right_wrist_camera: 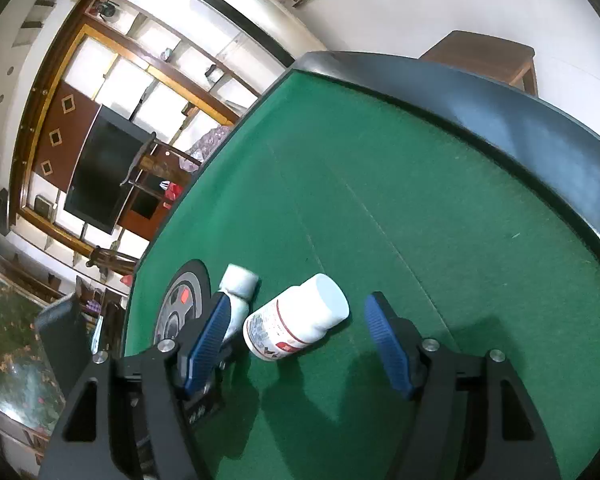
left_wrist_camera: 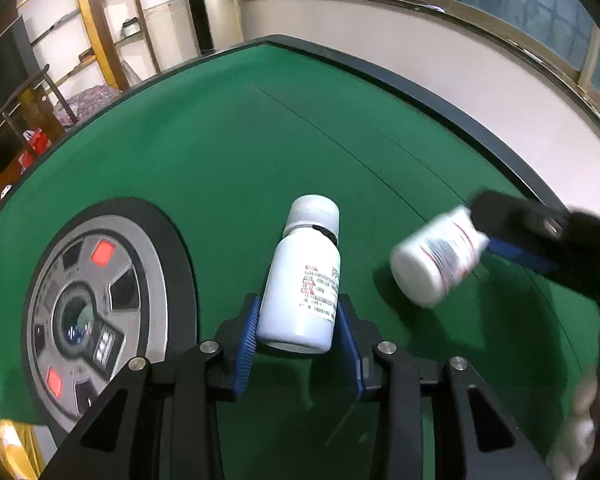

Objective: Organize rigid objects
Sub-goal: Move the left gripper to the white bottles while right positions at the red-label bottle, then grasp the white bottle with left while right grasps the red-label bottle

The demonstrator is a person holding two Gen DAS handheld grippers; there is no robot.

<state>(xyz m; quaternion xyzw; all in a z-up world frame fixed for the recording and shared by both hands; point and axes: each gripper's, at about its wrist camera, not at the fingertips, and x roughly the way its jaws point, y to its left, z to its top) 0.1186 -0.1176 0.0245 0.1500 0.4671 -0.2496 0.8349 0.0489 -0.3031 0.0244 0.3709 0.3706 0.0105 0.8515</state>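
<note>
We note two white bottles on the green tabletop point(left_wrist_camera: 260, 128), both in the near part of the felt, well away from the far black rim point(right_wrist_camera: 500, 120).

Left gripper point(left_wrist_camera: 298, 334): jaws narrowed around the base of the tall white bottle point(left_wrist_camera: 304, 276), blue pads against its two sides. The bottle lies on the felt with its cap pointing toward the far edge and its printed label up. In the right wrist view this bottle point(right_wrist_camera: 238, 292) shows partly behind the near blue finger.

Right gripper point(right_wrist_camera: 296, 344): jaws stand wide. The squat white bottle point(right_wrist_camera: 296, 320) with the red-striped label lies on its side between them, cap pointing away to the right. We see clear felt between it and the right-hand pad; on the other side the gap is narrow, and we cannot tell whether pad and bottle touch there. From the left wrist view this squat bottle point(left_wrist_camera: 436, 258) is blurred, with a dark finger just beside it.

The round grey-and-black panel point(left_wrist_camera: 96, 312) with red squares sits in the tabletop just beside the tall bottle, toward the left edge.
</note>
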